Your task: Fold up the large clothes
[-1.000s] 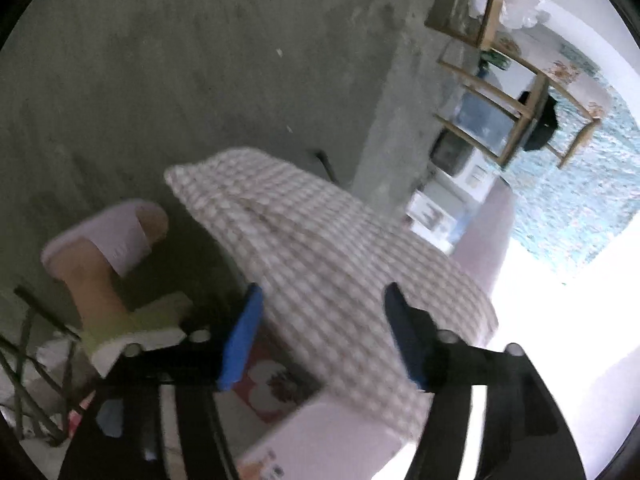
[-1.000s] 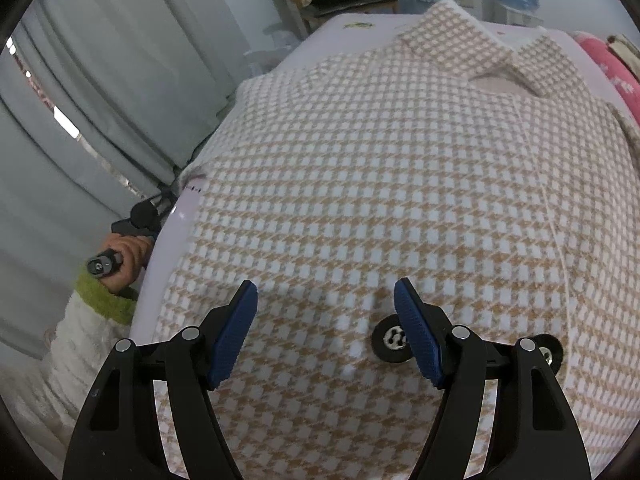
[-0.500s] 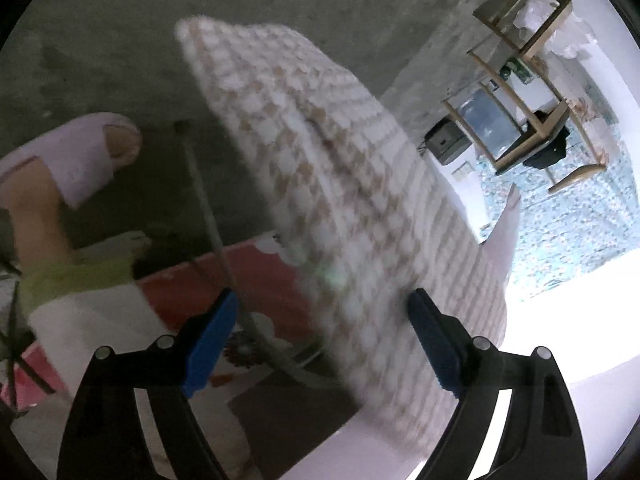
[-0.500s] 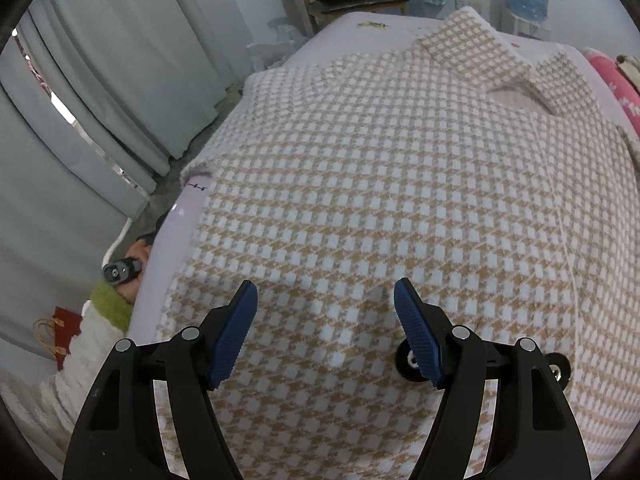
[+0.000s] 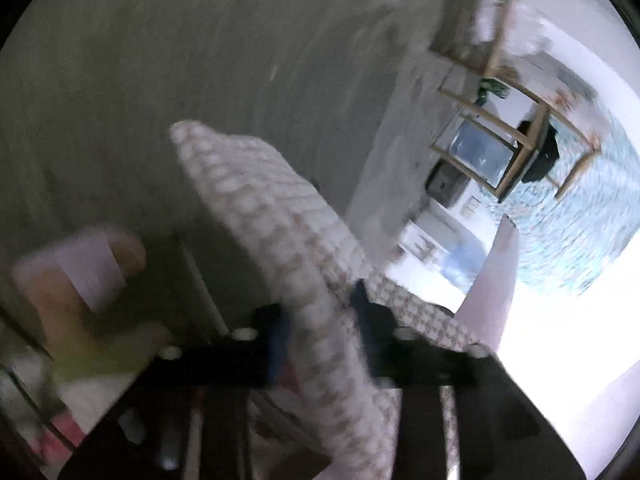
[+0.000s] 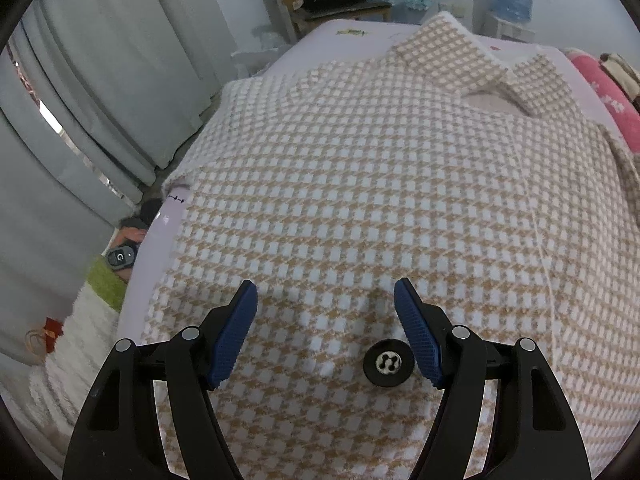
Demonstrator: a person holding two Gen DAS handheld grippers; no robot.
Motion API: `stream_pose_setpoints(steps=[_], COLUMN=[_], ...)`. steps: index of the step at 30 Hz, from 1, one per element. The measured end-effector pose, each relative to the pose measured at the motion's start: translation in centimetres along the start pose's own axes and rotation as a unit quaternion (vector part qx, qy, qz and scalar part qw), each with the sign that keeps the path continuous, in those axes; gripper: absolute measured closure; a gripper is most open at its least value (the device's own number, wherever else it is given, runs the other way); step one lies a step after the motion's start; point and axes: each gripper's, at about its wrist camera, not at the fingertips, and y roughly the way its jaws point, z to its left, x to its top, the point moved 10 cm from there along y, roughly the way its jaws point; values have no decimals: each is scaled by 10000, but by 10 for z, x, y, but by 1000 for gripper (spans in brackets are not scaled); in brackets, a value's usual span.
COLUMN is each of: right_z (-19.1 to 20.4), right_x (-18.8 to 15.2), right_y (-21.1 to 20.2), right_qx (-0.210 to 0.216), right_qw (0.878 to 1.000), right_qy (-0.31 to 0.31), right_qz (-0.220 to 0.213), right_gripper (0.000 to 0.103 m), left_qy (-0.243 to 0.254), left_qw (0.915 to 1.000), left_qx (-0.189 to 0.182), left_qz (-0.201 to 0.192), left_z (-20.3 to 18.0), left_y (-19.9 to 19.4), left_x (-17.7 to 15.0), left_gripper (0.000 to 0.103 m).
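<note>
A beige-and-white houndstooth coat (image 6: 360, 180) lies spread on a lilac bed (image 6: 344, 36), collar at the far end. Its sleeve (image 5: 256, 200) hangs over the bed's side toward the floor. In the blurred left wrist view my left gripper (image 5: 320, 312) is closing, with the sleeve between its blue pads and both pads against the cloth. My right gripper (image 6: 325, 300) hovers open over the coat's front near its hem. A black button (image 6: 388, 364) sits just inside its right finger, untouched.
Grey curtains (image 6: 80, 100) hang left of the bed. A person's foot in a pale slipper (image 5: 80, 268) stands on the concrete floor beside the sleeve. Wooden chairs (image 5: 500, 132) stand beyond the bed. A pink pillow (image 6: 608, 96) lies at the bed's far right.
The left jaws stood wide around the hanging sleeve and have now come together on it, while the left view swung. The right gripper stays open over the coat, almost unmoved.
</note>
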Motion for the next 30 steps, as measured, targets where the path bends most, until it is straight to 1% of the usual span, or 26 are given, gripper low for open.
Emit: stream_pose_setpoints(steps=[1,2,3,4,5,6,7,8,9,10,11,12,14,15,17,19,20,21,22,23,24,25,26,27,29,30], right_z=[1,1,1,1,1,0,0,-2,-2,-3,-5,-7,-13,-16,-25,-34,-40,-46,-53,-60,-67,-75,-79,-84,-93,-95], right_x=[-1,-2,-2,-3,-4,-5,-6,-8,-10,-11,-12,-13,-16,-16,-20,-25,-25,-28,-33,-37,-40,-45,-48,-52,-58,-60], right_y=[-3,-7,-12,-17,-21,-25,-29,-34,-37,-42,-47,-50,-61,-65,-76,-84,-86,-88,-89,-89,-90,-90,-89,-87,-84,-82], right_qx=[2,6,7,1,-8,-25,-29,-1,22,48,66,71,74,70,59,30,26,26,35,43,50,44,35,30,15,9], right_qw=[10000,10000,9999,9997,9996,9994,9992,9990,9988,9986,9982,9979,9970,9967,9956,9942,9937,9930,9922,9916,9912,9907,9905,9904,9902,9902], right_qy=[10,14,7,-6,-14,-12,1,39,67,101,137,155,235,278,375,493,559,659,780,882,950,1047,1100,1143,1211,1222], right_qz=[-28,-73,-149,-229,-279,-349,-390,-451,-482,-525,-586,-623,-733,-766,-862,-952,-969,-983,-969,-941,-918,-867,-828,-783,-696,-670], right_gripper=[35,35,35,35,35,35,35,35,35,35,35,35,35,35,35,35,35,34,31,30,28,27,27,25,24,23], left_qy=[344,683,1142,1498,1868,2396,2818,3270,3944,4318,4916,5242,6086,6349,6909,7238,7349,7455,7509,7532,7533,7536,7552,7545,7509,7449], left_qw=[9989,9959,9893,9820,9728,9564,9412,9231,8914,8722,8396,8210,7677,7490,7048,6748,6631,6489,6382,6268,6118,6054,5965,5960,6002,6088], left_qx=[178,314,434,513,581,645,660,682,713,706,679,674,722,784,965,1145,1274,1482,1696,1993,2413,2561,2715,2742,2740,2714], left_qz=[-253,-500,-803,-1025,-1239,-1543,-1741,-1906,-2116,-2188,-2207,-2162,-1869,-1725,-1286,-871,-635,-342,-126,45,64,17,-119,-187,-275,-273], left_z=[-12,-27,-49,-68,-87,-116,-139,-161,-193,-208,-231,-240,-253,-252,-235,-210,-198,-175,-155,-134,-110,-104,-91,-89,-83,-81], left_y=[-13,-26,-42,-55,-68,-84,-94,-102,-111,-113,-113,-109,-90,-80,-51,-24,-8,10,24,37,49,54,56,56,54,51], left_x=[3,4,1,-4,-12,-29,-45,-66,-103,-127,-170,-197,-273,-299,-358,-394,-406,-418,-424,-426,-423,-419,-414,-409,-407,-403], left_gripper=[90,91,93,93,93,93,93,93,93,93,93,93,93,92,92,90,89,88,87,87,87,86,85,83,82,82])
